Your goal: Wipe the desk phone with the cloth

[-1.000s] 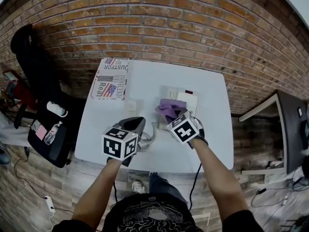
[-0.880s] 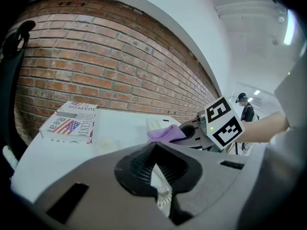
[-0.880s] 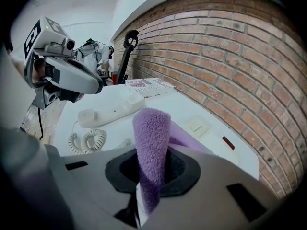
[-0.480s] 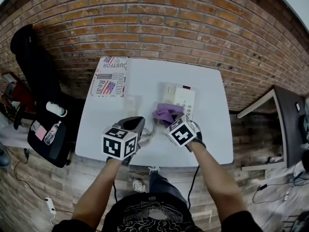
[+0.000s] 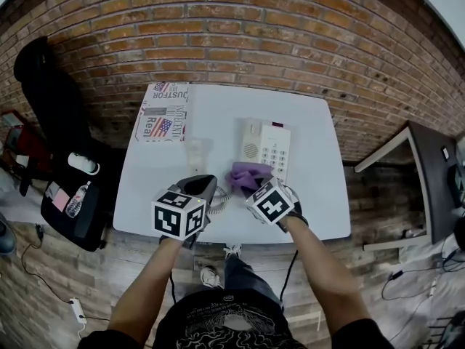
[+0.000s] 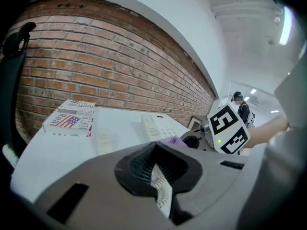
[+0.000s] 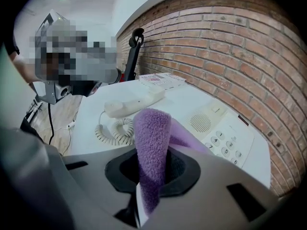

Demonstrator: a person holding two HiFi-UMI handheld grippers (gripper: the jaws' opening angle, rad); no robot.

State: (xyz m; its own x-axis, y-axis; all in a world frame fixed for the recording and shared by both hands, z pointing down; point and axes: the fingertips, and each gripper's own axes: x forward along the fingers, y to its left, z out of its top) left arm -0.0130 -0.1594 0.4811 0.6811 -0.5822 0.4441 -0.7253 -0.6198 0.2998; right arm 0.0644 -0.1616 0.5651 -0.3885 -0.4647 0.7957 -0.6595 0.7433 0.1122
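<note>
The white desk phone (image 5: 266,146) lies at the middle of the white table (image 5: 312,195), with its speaker and keypad showing. Its handset (image 5: 195,155) rests off the cradle to the left, and the coiled cord (image 5: 219,197) runs toward me. My right gripper (image 5: 256,183) is shut on the purple cloth (image 5: 249,174), which sits at the phone's near end. In the right gripper view the cloth (image 7: 152,147) stands up between the jaws, with the phone (image 7: 223,133) beyond. My left gripper (image 5: 206,190) is shut on the coiled cord (image 6: 160,190).
A printed cardboard box (image 5: 166,113) lies at the table's back left corner. A black chair (image 5: 43,86) stands left of the table, against the brick wall (image 5: 240,42). A dark desk (image 5: 434,173) stands to the right. Another person (image 6: 242,110) is far off.
My right gripper has drawn the purple cloth toward me, from the phone's upper part down to its near end. The phone's face now shows. The left gripper has stayed put.
</note>
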